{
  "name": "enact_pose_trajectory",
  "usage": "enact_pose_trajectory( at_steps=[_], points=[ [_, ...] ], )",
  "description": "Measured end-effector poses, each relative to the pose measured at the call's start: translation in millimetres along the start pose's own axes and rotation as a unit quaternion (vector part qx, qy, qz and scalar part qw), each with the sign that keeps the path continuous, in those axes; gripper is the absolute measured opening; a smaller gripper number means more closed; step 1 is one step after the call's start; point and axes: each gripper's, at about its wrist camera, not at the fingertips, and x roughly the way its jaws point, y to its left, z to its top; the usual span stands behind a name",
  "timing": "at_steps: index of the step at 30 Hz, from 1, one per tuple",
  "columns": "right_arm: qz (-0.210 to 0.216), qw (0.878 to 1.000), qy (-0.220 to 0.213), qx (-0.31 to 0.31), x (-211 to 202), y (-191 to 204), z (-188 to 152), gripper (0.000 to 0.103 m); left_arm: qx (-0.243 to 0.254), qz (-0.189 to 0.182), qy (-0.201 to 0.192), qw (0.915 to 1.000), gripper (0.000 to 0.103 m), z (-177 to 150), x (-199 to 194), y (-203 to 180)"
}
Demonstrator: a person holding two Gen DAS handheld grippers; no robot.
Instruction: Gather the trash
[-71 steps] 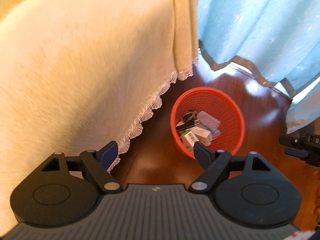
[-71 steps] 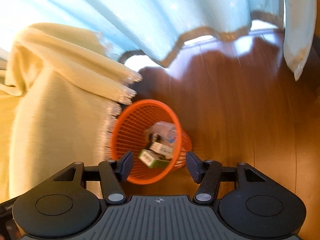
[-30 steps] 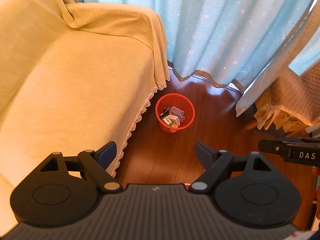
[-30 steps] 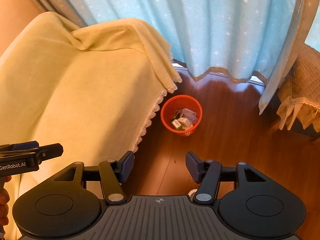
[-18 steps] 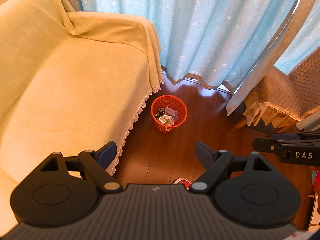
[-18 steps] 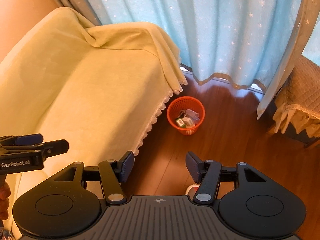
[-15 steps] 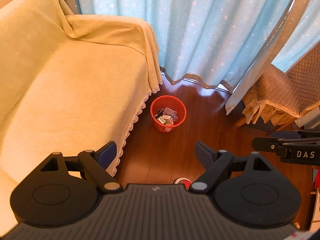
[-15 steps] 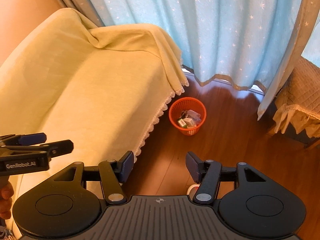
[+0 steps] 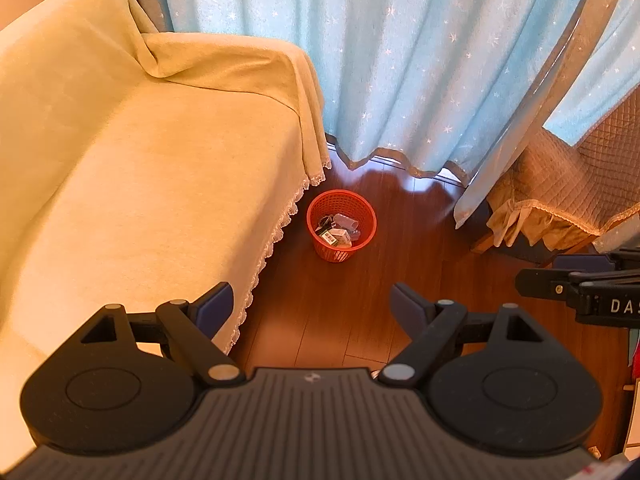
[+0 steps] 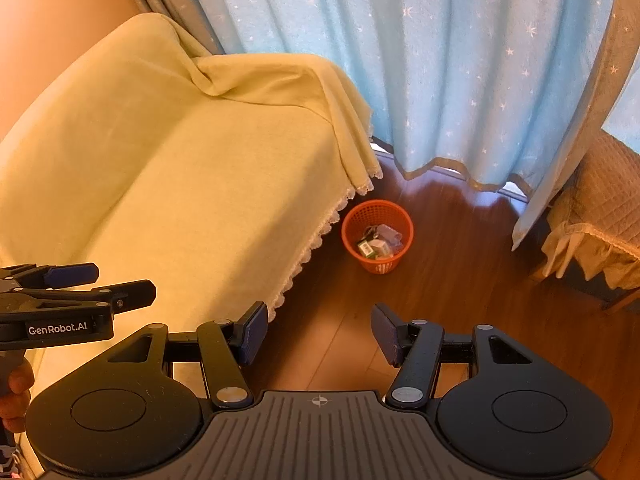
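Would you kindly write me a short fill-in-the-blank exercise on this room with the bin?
1. The orange basket stands on the wooden ____.
2. Both the left hand-held gripper and the right hand-held gripper are ____ and hold nothing.
3. The sofa is draped in a ____ cover.
4. The trash lies ____ the basket.

Missing words: floor; open; yellow; inside

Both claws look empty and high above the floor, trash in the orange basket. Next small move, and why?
Probably pan both views around to look for more trash. The left claw and right claw are open and hold nothing. The orange basket on the wood floor already holds several items, and no loose trash shows on the floor or on the yellow sofa cover.
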Motion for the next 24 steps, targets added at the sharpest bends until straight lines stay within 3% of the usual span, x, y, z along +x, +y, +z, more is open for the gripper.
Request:
enact_pose_trajectory(
  at_steps=[24],
  points=[
    [0.006,1.0,0.008,0.007,-5,-15,6,0.055,0.015,0.003,0.003,0.9999,0.083,4,-2,-15]
  ],
)
